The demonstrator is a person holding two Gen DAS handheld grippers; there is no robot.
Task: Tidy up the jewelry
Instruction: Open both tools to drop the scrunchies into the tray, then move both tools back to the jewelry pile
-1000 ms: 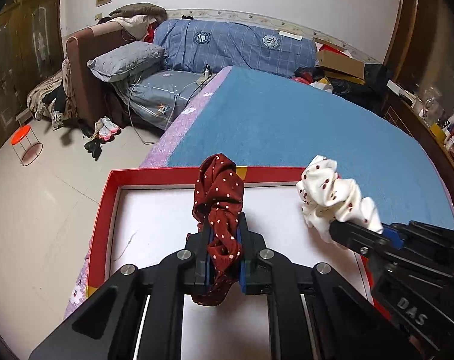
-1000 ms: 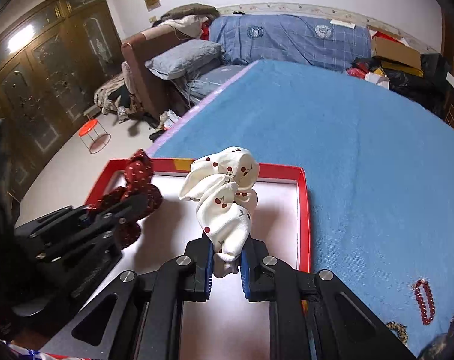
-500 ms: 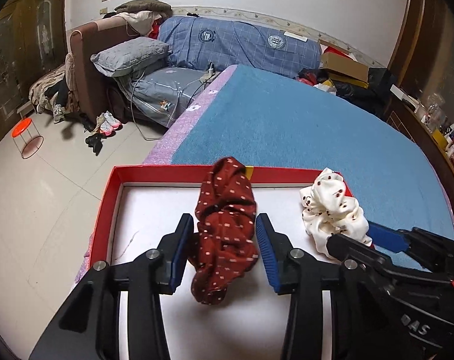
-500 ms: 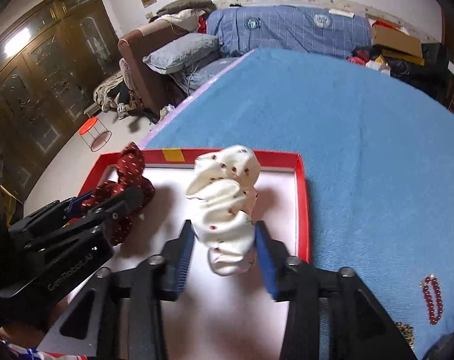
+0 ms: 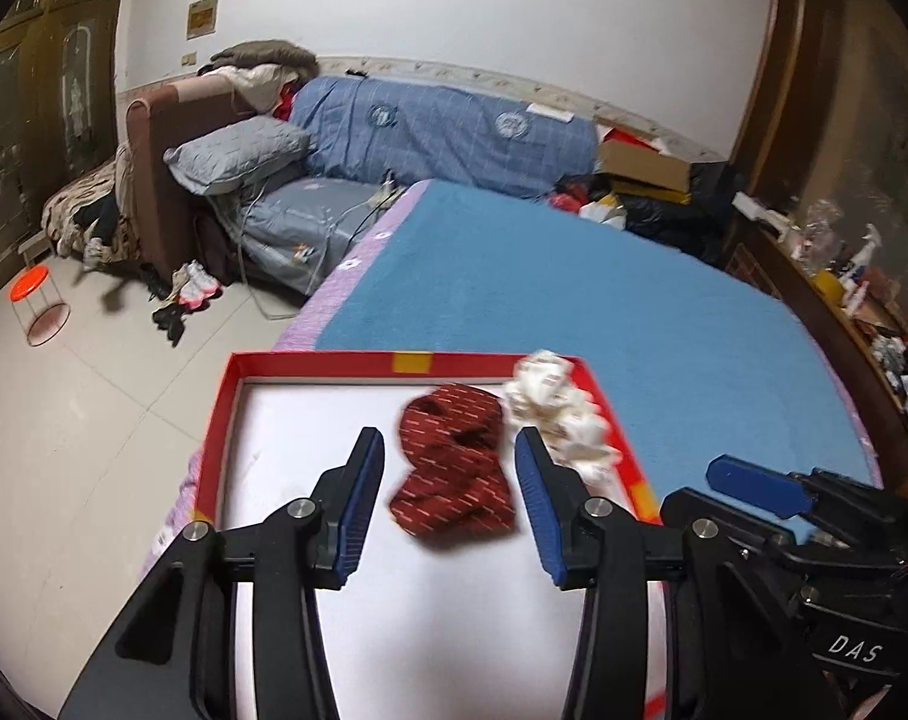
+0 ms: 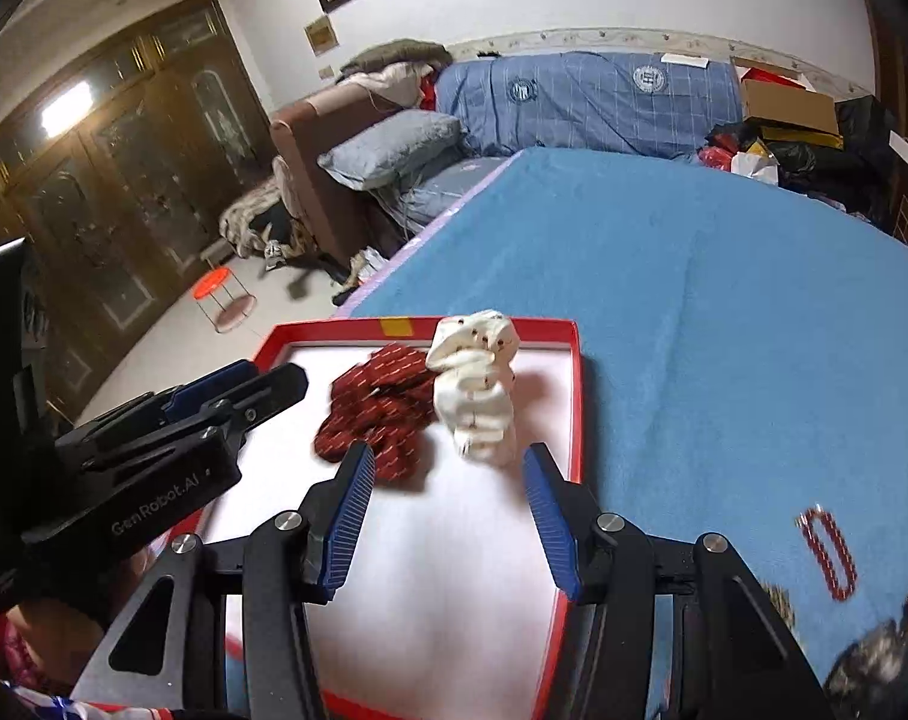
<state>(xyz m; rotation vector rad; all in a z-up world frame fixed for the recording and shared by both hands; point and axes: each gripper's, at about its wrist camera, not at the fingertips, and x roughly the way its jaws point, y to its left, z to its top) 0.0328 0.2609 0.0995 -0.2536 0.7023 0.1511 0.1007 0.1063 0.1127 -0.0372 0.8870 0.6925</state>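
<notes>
A dark red dotted scrunchie (image 5: 454,468) lies in the red-rimmed white tray (image 5: 219,420), between my open left gripper's (image 5: 447,498) blue pads. A white scrunchie with red spots (image 5: 559,414) lies beside it near the tray's right rim. In the right wrist view my right gripper (image 6: 444,510) is open just behind the white scrunchie (image 6: 478,396), with the red scrunchie (image 6: 375,414) to its left in the tray (image 6: 574,408). Both grippers are empty.
The tray sits on a blue bed cover (image 6: 724,312). A red bead bracelet (image 6: 829,552) and darker jewelry (image 6: 874,654) lie on the cover at the right. The left gripper body (image 6: 141,468) is at the tray's left. The floor drops off left of the bed.
Both grippers opened wide and pulled back. The red and white scrunchies dropped from the fingers and now lie in the tray.
</notes>
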